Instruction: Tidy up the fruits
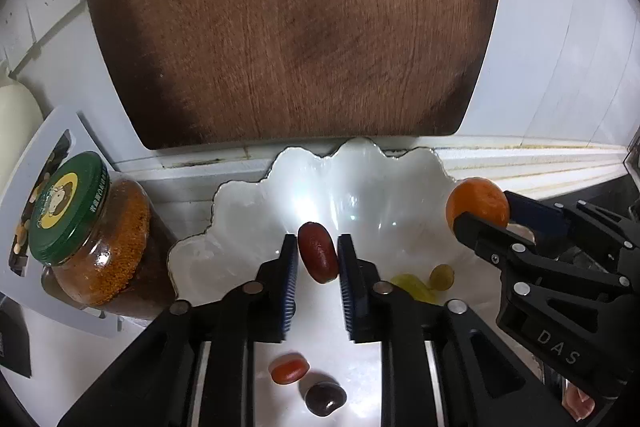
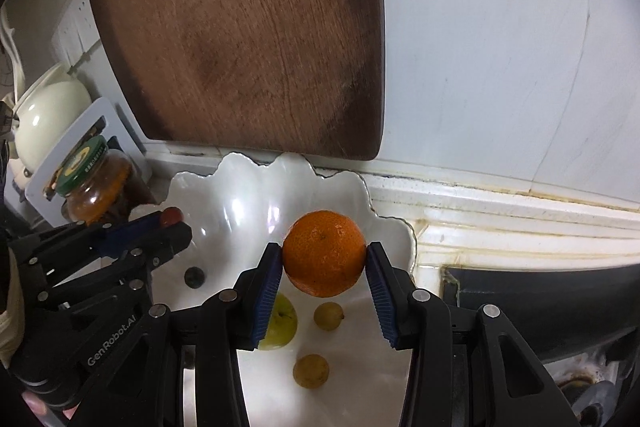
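We hold a dark red oblong fruit clamped in our left gripper above the scalloped white ceramic bowl. Our right gripper pinches a round orange tangerine over the same bowl. A green fruit, possibly an apple, lies half hidden below.

White counter under scalloped bowl

Glossy white scalloped bowl below brown wood-grain board; orange mandarin, dark-red date, green-lidded jar.
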Demonstrator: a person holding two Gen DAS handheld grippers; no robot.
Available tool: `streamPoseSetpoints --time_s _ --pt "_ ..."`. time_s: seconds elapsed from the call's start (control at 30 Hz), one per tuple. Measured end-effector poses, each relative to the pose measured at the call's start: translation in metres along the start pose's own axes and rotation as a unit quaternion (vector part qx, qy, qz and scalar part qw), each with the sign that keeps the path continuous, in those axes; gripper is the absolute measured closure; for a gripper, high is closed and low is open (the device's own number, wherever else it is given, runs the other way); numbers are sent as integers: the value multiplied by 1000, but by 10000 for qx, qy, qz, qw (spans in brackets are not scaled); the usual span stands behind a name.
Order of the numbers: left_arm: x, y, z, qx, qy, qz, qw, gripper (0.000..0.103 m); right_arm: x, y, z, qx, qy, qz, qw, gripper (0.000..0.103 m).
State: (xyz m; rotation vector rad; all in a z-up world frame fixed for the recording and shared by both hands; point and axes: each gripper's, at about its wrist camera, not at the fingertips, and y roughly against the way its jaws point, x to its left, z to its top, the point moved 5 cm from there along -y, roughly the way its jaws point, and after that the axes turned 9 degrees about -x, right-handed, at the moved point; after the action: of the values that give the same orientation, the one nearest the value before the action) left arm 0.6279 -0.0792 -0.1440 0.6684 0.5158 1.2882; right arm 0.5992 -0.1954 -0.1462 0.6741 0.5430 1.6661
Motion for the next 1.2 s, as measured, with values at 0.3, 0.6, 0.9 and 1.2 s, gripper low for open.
streamPoseSetpoints --time_s 0.3,0.6,0.9,1.2 --pt "5 26 -1 -183 -58 191 9996 54 -8 22 8 -305 27 -219 9993 46" --pt "9 81 3 -661 24 250 9975 46 -2 68 10 -719 124 -175 9972 46" --pt "8 136 -2 -1129 -6 256 9933 43 9 122 8 -1197 253 -89 9924 46" --pt "2 181 -16 -1380 -5 264 9901 43 17 159 -7 -1422 294 12 9894 46"
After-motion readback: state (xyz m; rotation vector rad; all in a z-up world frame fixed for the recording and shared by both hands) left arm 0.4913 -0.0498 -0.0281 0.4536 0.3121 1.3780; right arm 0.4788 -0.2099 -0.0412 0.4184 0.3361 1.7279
